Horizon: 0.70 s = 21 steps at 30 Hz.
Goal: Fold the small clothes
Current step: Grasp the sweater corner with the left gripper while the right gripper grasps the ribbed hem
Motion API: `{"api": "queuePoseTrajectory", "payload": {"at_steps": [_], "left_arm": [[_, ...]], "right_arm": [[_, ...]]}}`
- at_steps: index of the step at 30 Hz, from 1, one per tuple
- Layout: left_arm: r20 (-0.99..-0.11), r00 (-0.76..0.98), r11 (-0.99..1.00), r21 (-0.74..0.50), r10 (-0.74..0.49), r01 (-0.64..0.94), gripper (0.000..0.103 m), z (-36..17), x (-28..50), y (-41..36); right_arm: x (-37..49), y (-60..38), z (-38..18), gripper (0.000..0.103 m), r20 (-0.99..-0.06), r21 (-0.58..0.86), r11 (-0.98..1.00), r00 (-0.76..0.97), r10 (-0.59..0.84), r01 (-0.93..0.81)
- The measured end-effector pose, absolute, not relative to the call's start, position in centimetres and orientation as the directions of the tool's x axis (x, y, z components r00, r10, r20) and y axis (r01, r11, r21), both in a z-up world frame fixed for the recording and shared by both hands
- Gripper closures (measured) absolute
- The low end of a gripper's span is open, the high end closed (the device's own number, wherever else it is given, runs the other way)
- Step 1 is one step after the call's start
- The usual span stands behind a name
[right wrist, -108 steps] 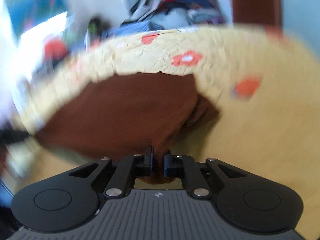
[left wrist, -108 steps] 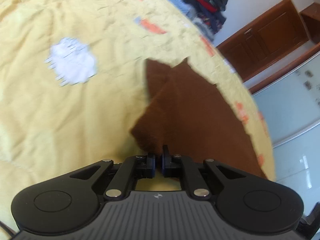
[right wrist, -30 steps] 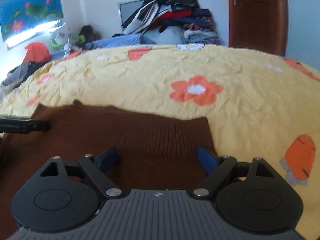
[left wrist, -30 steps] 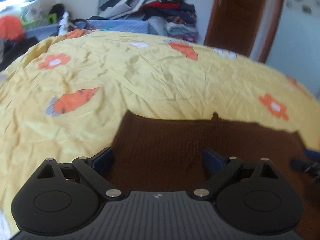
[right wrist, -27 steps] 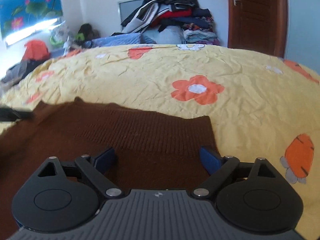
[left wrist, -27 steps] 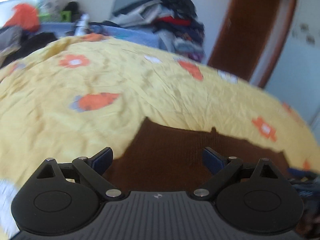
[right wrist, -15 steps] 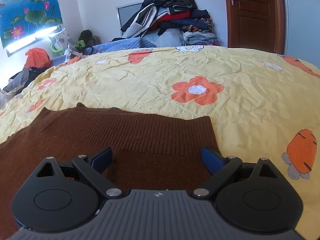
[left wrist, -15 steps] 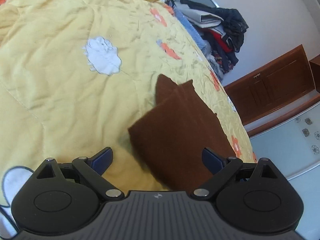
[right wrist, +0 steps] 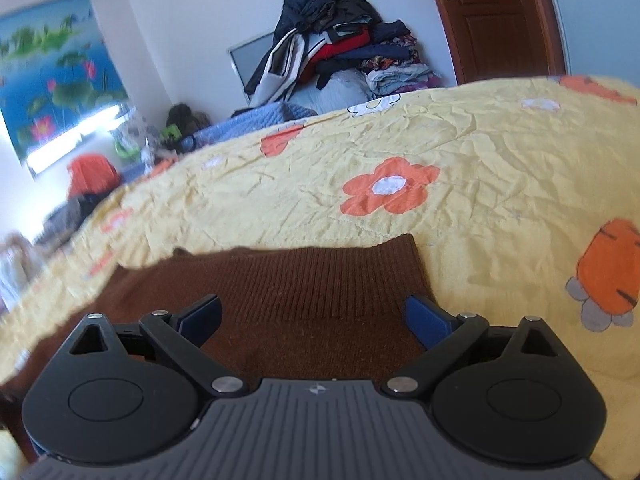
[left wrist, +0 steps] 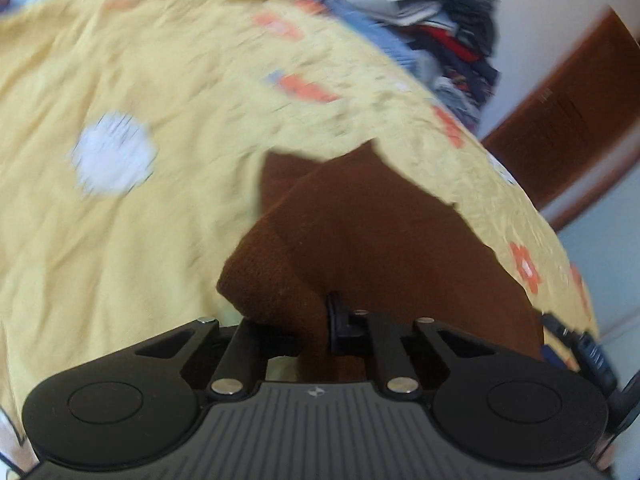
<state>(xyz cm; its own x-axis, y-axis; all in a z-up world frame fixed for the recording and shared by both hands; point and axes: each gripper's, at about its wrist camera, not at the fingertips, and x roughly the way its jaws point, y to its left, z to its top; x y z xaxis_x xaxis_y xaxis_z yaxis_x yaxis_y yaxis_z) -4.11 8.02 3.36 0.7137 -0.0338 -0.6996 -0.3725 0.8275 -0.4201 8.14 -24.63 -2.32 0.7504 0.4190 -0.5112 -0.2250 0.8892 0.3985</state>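
A brown knitted garment [left wrist: 380, 232] lies folded on the yellow flowered bedspread [left wrist: 120, 240]. My left gripper [left wrist: 320, 316] is shut on its near corner, and the knit bunches up over the left finger and between the black jaws. In the right wrist view the same brown garment [right wrist: 312, 284] shows its ribbed edge lying flat. My right gripper [right wrist: 314, 314] hovers over that edge with its jaws opening wide. The blue pads [right wrist: 424, 316] stand apart at either side of the knit and press on nothing.
The bedspread [right wrist: 480, 152] stretches far to the right and ahead. Behind the bed rises a tall pile of clothes [right wrist: 340, 48], a wooden door [right wrist: 496, 16] and a pond poster [right wrist: 52, 88]. More clutter [right wrist: 92, 176] sits at the bed's far left.
The left gripper has swung in to the garment's near corner and closed on it, lifting a fold. The right gripper has rolled a little and its jaws stand slightly wider.
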Motion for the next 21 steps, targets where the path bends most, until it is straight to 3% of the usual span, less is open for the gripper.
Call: {"api": "queuePoseTrajectory", "payload": {"at_steps": [3,7,9,11,15,21], "left_arm": [[-0.584,0.808,0.947,-0.298,-0.079,-0.122,0.095,7.3,-3.7,1.7],[-0.51,0.803,0.951,-0.141,-0.309,0.276,0.098,8.5,-4.9,-8.2],[-0.516,0.781,0.925,-0.067,-0.354,0.375,0.098,7.4,-5.7,-11.6],[-0.545,0.752,0.911,-0.056,-0.371,0.409,0.098,6.1,-5.9,-12.8],[-0.568,0.765,0.923,0.021,-0.304,0.383,0.098,5.1,-6.0,-12.1],[-0.541,0.805,0.962,-0.031,-0.245,0.272,0.094,5.6,-7.4,-7.1]], "right_arm": [[8.2,-27.0,-0.8,0.002,-0.499,0.551,0.824,0.739,0.453,-0.133],[8.1,-30.2,0.3,0.0,-0.278,0.847,0.5,0.651,0.706,-0.181],[8.9,-30.3,-0.4,0.0,-0.23,0.913,0.374,0.553,0.801,-0.161],[9.6,-29.6,-1.5,0.0,-0.251,0.926,0.351,0.468,0.847,-0.139],[9.7,-27.8,-2.5,0.0,-0.381,0.874,0.466,0.404,0.832,-0.135],[10.5,-24.4,-0.2,0.0,-0.353,0.879,0.431,0.326,0.877,-0.206]]}}
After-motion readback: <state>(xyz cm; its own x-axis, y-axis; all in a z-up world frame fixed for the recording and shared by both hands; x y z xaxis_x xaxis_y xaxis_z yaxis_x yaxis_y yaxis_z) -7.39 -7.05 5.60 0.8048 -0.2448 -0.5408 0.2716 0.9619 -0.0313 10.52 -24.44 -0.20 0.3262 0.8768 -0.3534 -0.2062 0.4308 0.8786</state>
